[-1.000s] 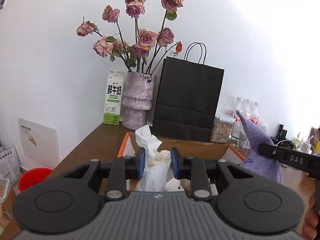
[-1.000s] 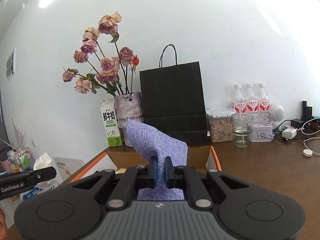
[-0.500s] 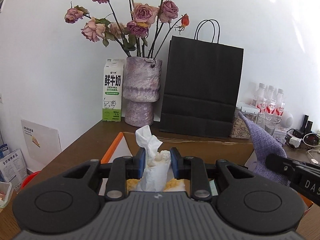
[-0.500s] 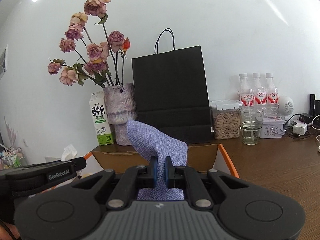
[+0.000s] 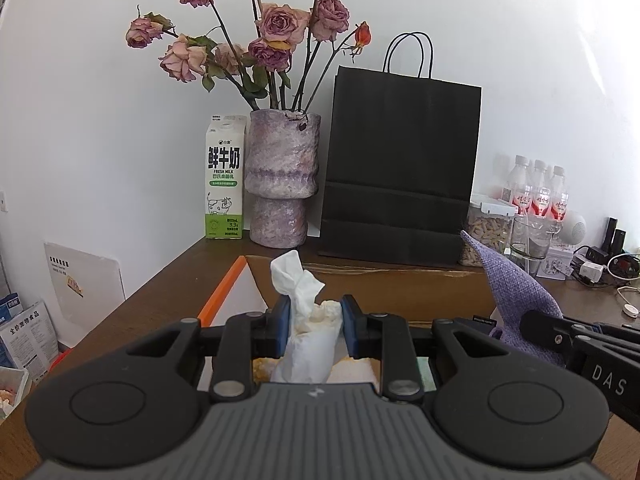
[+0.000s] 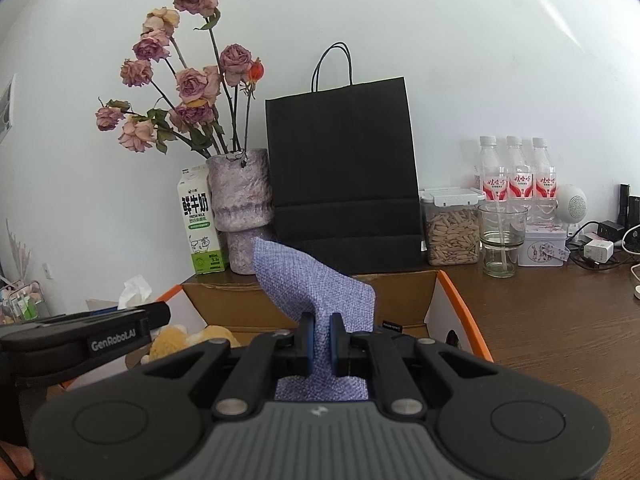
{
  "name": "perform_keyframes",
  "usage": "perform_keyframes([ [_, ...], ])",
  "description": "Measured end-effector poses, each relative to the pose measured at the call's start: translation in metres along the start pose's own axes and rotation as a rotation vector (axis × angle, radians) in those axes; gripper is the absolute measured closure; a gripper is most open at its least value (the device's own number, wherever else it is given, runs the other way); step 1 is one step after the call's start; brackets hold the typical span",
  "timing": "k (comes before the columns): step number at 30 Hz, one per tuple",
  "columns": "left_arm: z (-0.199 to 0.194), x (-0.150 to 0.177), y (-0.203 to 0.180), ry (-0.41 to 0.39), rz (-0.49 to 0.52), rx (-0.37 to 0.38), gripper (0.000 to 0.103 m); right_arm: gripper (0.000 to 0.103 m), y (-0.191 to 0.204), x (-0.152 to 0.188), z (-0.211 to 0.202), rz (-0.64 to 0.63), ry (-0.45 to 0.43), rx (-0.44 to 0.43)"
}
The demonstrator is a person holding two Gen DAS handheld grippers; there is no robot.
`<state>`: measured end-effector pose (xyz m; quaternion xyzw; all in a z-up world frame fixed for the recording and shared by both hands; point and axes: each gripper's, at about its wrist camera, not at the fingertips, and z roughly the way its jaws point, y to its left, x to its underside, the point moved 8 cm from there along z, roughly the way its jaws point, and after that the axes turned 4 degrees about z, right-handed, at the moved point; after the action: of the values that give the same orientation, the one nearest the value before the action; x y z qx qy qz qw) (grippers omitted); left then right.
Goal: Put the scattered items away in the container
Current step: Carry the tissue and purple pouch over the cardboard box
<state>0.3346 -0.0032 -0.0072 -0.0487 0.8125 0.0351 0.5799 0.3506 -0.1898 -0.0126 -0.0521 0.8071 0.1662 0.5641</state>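
My left gripper [image 5: 314, 322] is shut on a crumpled white tissue [image 5: 306, 332] and holds it over the open cardboard box [image 5: 384, 284] with orange-edged flaps. A yellow soft item [image 6: 192, 338] lies inside the box. In the right wrist view my right gripper [image 6: 322, 338] is shut on a purple woven cloth [image 6: 316, 284], whose free corner sticks up above the box's far wall [image 6: 400, 294]. The same cloth [image 5: 516, 292] shows at the right of the left wrist view. Each gripper appears at the edge of the other's view.
Behind the box stand a milk carton [image 5: 225, 178], a purple vase with dried roses [image 5: 283, 184] and a black paper bag [image 5: 400, 168]. To the right are a jar of seeds [image 6: 452, 228], a glass [image 6: 500, 240], three bottles [image 6: 518, 176], chargers and cables on the brown table [image 6: 560, 320].
Both grippers came down and forward toward the box, so the box, vase and bag now look closer. Each still grips its item as before.
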Motion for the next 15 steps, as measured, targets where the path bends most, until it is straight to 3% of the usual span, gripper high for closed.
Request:
perform_keyframes([
  [3, -0.001, 0.0, -0.002, -0.001, 0.01, -0.003, 0.074, 0.095, 0.0, 0.001, 0.0, -0.004, 0.0, -0.003],
  [4, -0.002, 0.0, -0.001, -0.004, 0.011, -0.011, 0.065, 0.089, 0.001, 0.0, 0.0, -0.005, 0.001, -0.003],
  [5, -0.003, 0.0, 0.0, -0.006, 0.011, -0.022, 0.042, 0.082, 0.001, 0.0, -0.001, -0.012, 0.0, 0.008],
  [6, -0.005, -0.001, 0.001, -0.017, 0.007, -0.037, 0.029, 0.074, 0.001, 0.0, -0.003, -0.021, -0.002, 0.016],
  [7, -0.009, -0.002, 0.003, -0.042, 0.004, -0.044, 0.012, 0.054, 0.001, -0.001, -0.005, -0.025, -0.011, 0.025],
  [8, -0.014, -0.006, 0.004, -0.078, 0.001, -0.048, 0.004, 0.026, 0.001, -0.004, -0.009, -0.031, -0.03, 0.034],
  [10, -0.026, -0.012, 0.009, -0.149, -0.012, -0.093, 0.0, 0.004, 0.0, -0.009, -0.016, -0.04, -0.075, 0.06],
  [11, -0.029, -0.014, 0.01, -0.166, -0.014, -0.097, 0.0, 0.0, 0.0, -0.01, -0.018, -0.047, -0.085, 0.065],
  [15, -0.03, -0.014, 0.008, -0.15, -0.015, -0.094, 0.0, 0.0, 0.0, -0.012, -0.022, -0.046, -0.093, 0.069],
])
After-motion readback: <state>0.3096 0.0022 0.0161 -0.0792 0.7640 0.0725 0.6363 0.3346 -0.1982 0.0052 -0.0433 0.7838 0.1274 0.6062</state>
